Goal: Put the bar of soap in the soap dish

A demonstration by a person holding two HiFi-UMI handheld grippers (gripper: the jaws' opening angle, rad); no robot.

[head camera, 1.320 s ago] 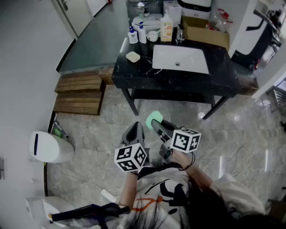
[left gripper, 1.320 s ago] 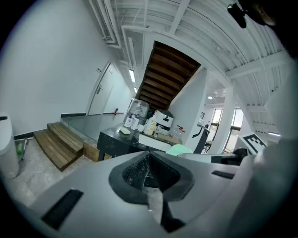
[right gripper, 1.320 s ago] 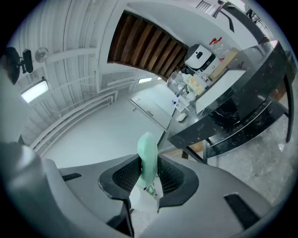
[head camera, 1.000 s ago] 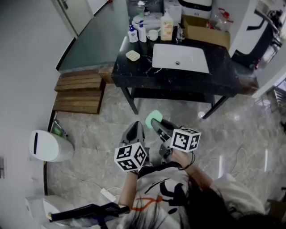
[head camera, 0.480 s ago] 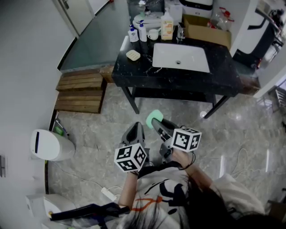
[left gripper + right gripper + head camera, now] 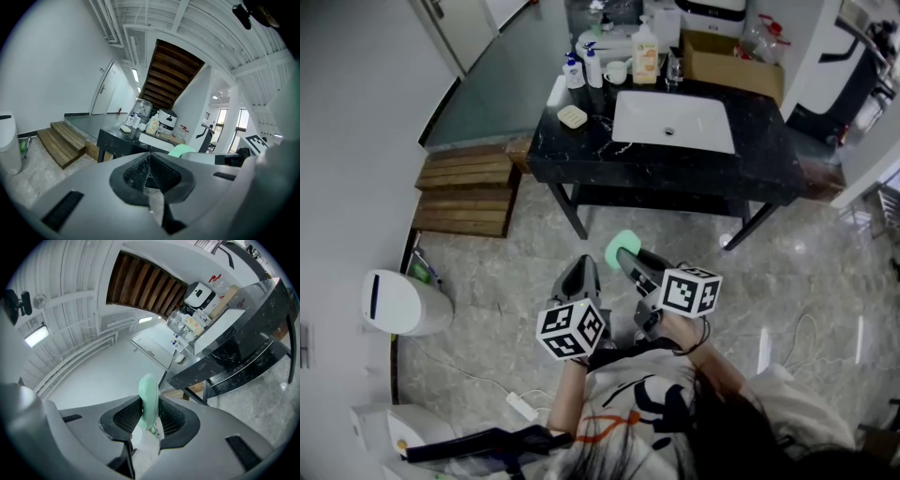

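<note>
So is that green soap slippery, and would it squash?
Probably stiff: the green soap shows no dent where the right gripper pinches it. Possibly slippery, since its surface looks smooth and rounded and only its lower end is gripped.

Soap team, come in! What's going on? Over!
Right gripper shut on soap. Left gripper shut, empty. Dish on counter, well ahead. Nothing blocking.

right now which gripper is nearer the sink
Right. The right gripper, shut on the green soap, is short of the sink; the left gripper sits further back and left.
</note>
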